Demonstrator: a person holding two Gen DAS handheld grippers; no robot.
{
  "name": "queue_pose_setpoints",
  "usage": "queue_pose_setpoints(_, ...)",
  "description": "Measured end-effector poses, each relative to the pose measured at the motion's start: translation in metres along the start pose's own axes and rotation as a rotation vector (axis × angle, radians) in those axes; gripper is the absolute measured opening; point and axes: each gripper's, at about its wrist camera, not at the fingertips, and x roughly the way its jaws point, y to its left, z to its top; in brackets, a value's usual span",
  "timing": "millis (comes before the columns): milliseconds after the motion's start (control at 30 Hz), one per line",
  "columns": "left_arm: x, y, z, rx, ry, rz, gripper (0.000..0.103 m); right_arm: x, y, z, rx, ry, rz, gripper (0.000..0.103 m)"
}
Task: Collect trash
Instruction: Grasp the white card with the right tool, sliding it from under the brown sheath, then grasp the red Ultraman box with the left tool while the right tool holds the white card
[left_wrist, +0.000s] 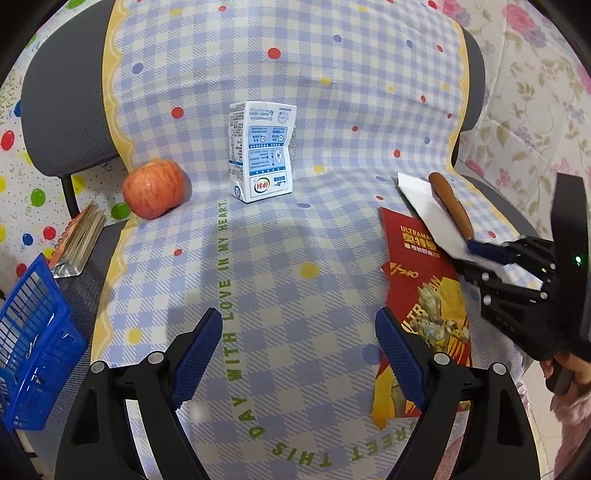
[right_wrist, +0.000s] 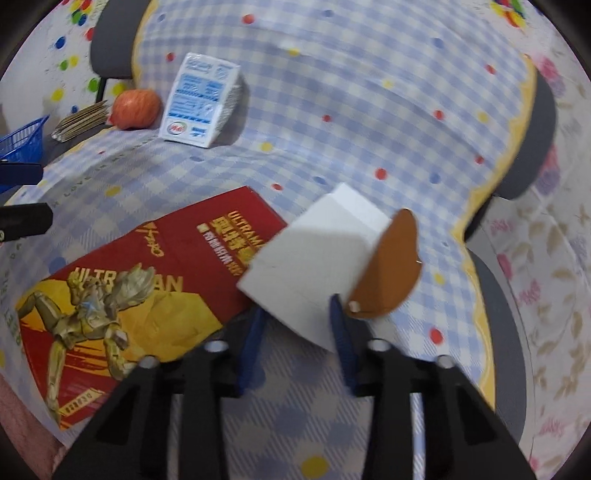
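A white envelope with a brown flap (right_wrist: 314, 258) is clamped in my right gripper (right_wrist: 299, 317) and held over the checked cloth; it also shows in the left wrist view (left_wrist: 432, 214), with the right gripper (left_wrist: 484, 251) at the far right. A white and blue milk carton (left_wrist: 260, 151) stands on the cloth; it shows in the right wrist view (right_wrist: 201, 99) too. A flattened red and yellow Ultraman box (left_wrist: 424, 295) lies under the envelope, also in the right wrist view (right_wrist: 147, 280). My left gripper (left_wrist: 299, 354) is open and empty above the cloth.
A red apple (left_wrist: 153, 188) sits left of the carton. A blue plastic basket (left_wrist: 33, 347) and a spiral notebook (left_wrist: 79, 236) lie at the left edge. The checked cloth (left_wrist: 295, 258) covers a chair seat and back. Patterned sheets hang around it.
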Motion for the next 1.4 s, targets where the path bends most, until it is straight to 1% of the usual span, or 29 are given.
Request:
queue_pose_setpoints(67, -0.003, -0.004, -0.002, 0.008, 0.001, -0.015, 0.085, -0.011, -0.001, 0.0, 0.019, -0.032, -0.016, 0.011)
queue_pose_setpoints(133, -0.008, -0.014, -0.007, 0.036, -0.003, -0.033, 0.085, -0.033, -0.011, -0.002, 0.104, -0.095, 0.017, 0.006)
queue_pose_setpoints(167, -0.011, -0.021, -0.01, 0.053, -0.004, -0.046, 0.086, -0.043, -0.016, -0.003, 0.139, -0.119, 0.025, 0.002)
queue_pose_setpoints(233, -0.013, -0.033, -0.015, 0.069, -0.002, -0.073, 0.087, -0.072, -0.032, -0.009, 0.246, -0.188, 0.066, 0.002)
queue_pose_setpoints(300, -0.012, -0.045, -0.02, 0.085, 0.006, -0.102, 0.087, -0.094, -0.044, -0.019, 0.329, -0.234, 0.116, 0.002)
queue_pose_setpoints(400, -0.004, -0.064, -0.026, 0.13, 0.025, -0.099, 0.087, -0.12, -0.056, -0.04, 0.412, -0.277, 0.176, 0.002)
queue_pose_setpoints(467, 0.006, -0.075, -0.028, 0.157, 0.033, -0.092, 0.087, -0.129, -0.059, -0.055, 0.445, -0.279, 0.203, 0.002)
queue_pose_setpoints(533, 0.017, -0.078, -0.026, 0.161, 0.046, -0.068, 0.087, -0.133, -0.059, -0.07, 0.468, -0.263, 0.221, 0.002)
queue_pose_setpoints(567, 0.018, -0.079, -0.025, 0.156, 0.045, -0.069, 0.087, -0.134, -0.059, -0.078, 0.477, -0.255, 0.228, 0.002)
queue_pose_setpoints(633, 0.021, -0.08, -0.023, 0.158, 0.028, -0.067, 0.087, -0.135, -0.059, -0.09, 0.488, -0.244, 0.224, 0.002)
queue_pose_setpoints(733, 0.027, -0.086, -0.02, 0.193, 0.012, -0.062, 0.087, -0.132, -0.063, -0.105, 0.517, -0.226, 0.23, 0.002)
queue_pose_setpoints(800, 0.03, -0.088, -0.018, 0.195, 0.013, -0.067, 0.087, -0.128, -0.065, -0.112, 0.545, -0.214, 0.241, 0.002)
queue_pose_setpoints(833, 0.03, -0.09, -0.017, 0.197, 0.013, -0.069, 0.083, -0.126, -0.065, -0.114, 0.555, -0.208, 0.247, 0.002)
queue_pose_setpoints(867, 0.03, -0.092, -0.017, 0.205, 0.017, -0.099, 0.067, -0.127, -0.065, -0.117, 0.558, -0.207, 0.248, 0.002)
queue_pose_setpoints(900, 0.03, -0.094, -0.017, 0.197, 0.03, -0.13, 0.067, -0.127, -0.065, -0.119, 0.561, -0.205, 0.249, 0.002)
queue_pose_setpoints(933, 0.03, -0.094, -0.017, 0.183, 0.035, -0.13, 0.063, -0.127, -0.064, -0.12, 0.561, -0.204, 0.249, 0.002)
queue_pose_setpoints(967, 0.025, -0.096, -0.018, 0.193, 0.02, -0.102, 0.052, -0.128, -0.064, -0.121, 0.562, -0.206, 0.249, 0.002)
queue_pose_setpoints(1000, 0.021, -0.097, -0.018, 0.196, 0.004, -0.091, 0.046, -0.13, -0.063, -0.122, 0.562, -0.208, 0.248, 0.002)
queue_pose_setpoints(1033, 0.014, -0.097, -0.018, 0.188, -0.01, -0.088, 0.033, -0.131, -0.063, -0.122, 0.56, -0.211, 0.246, 0.002)
queue_pose_setpoints(1067, 0.006, -0.095, -0.017, 0.172, -0.024, -0.098, 0.015, -0.133, -0.063, -0.122, 0.558, -0.214, 0.245, 0.002)
queue_pose_setpoints(1100, 0.0, -0.093, -0.016, 0.165, -0.032, -0.109, 0.011, -0.136, -0.063, -0.122, 0.558, -0.218, 0.244, 0.002)
queue_pose_setpoints(1133, -0.008, -0.091, -0.016, 0.159, -0.044, -0.118, 0.001, -0.138, -0.063, -0.123, 0.559, -0.223, 0.243, 0.002)
queue_pose_setpoints(1200, -0.025, -0.089, -0.016, 0.15, -0.07, -0.143, 0.0, -0.141, -0.063, -0.123, 0.559, -0.232, 0.242, 0.002)
queue_pose_setpoints(1300, -0.049, -0.09, -0.017, 0.126, -0.106, -0.199, 0.0, -0.147, -0.06, -0.121, 0.55, -0.241, 0.238, 0.002)
queue_pose_setpoints(1333, -0.052, -0.092, -0.019, 0.125, -0.098, -0.201, 0.001, -0.146, -0.059, -0.12, 0.546, -0.239, 0.234, 0.002)
queue_pose_setpoints(1400, -0.044, -0.093, -0.023, 0.113, -0.052, -0.195, 0.005, -0.145, -0.056, -0.121, 0.544, -0.234, 0.237, 0.002)
